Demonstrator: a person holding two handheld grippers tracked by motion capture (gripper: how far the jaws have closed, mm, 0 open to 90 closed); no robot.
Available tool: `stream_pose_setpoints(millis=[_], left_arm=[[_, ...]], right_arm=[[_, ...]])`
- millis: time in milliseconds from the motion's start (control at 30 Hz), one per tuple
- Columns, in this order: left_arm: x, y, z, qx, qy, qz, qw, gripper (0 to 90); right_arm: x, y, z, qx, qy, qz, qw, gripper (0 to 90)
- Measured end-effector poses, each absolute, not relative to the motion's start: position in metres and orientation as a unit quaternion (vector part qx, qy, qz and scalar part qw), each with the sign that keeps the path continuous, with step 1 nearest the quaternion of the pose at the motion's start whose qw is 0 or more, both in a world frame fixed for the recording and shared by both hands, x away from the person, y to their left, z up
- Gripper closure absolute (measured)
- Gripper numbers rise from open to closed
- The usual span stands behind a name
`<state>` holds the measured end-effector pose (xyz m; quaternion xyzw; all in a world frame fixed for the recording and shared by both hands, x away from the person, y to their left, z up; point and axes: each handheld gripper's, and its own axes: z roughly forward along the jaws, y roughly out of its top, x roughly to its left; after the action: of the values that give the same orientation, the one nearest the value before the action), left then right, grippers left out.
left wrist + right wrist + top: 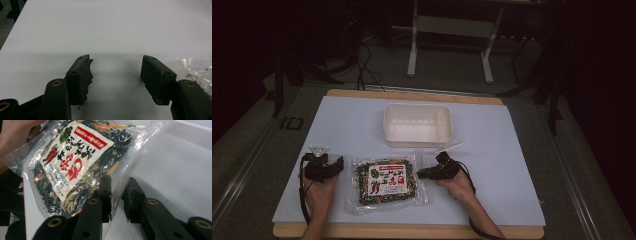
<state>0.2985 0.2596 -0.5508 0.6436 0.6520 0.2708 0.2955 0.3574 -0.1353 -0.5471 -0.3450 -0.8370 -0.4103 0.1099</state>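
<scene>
Here the right tool (117,195) pinches the clear edge of the dried-vegetable packet (385,182), which lies to its left; the left tool (116,72) stands open and empty, beside the packet's other end on the counter (512,150)

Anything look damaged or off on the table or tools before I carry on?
Yes: in the left gripper view the left tool has a torn, ragged pad on one jaw, its edge frayed. The snack bag looks intact, flat on the table; the white tray sits square.
</scene>
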Motion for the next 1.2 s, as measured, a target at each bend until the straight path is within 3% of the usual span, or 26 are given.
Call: stream_pose_setpoints(millis=[333,967,1200], left_arm=[[0.298,0.26,-0.551,0.643,0.652,0.27,0.297,41.2],[0.297,0.259,-0.55,0.642,0.645,0.279,0.307,41.0],[0.296,0.257,-0.549,0.644,0.635,0.293,0.31,37.1]], right_arm=[[0.36,-0.129,-0.537,-0.355,-0.84,-0.399,0.096,87.6],[0.36,-0.136,-0.491,-0.31,-0.863,-0.396,0.046,87.7],[0.361,-0.137,-0.472,-0.289,-0.876,-0.385,0.027,87.8]])
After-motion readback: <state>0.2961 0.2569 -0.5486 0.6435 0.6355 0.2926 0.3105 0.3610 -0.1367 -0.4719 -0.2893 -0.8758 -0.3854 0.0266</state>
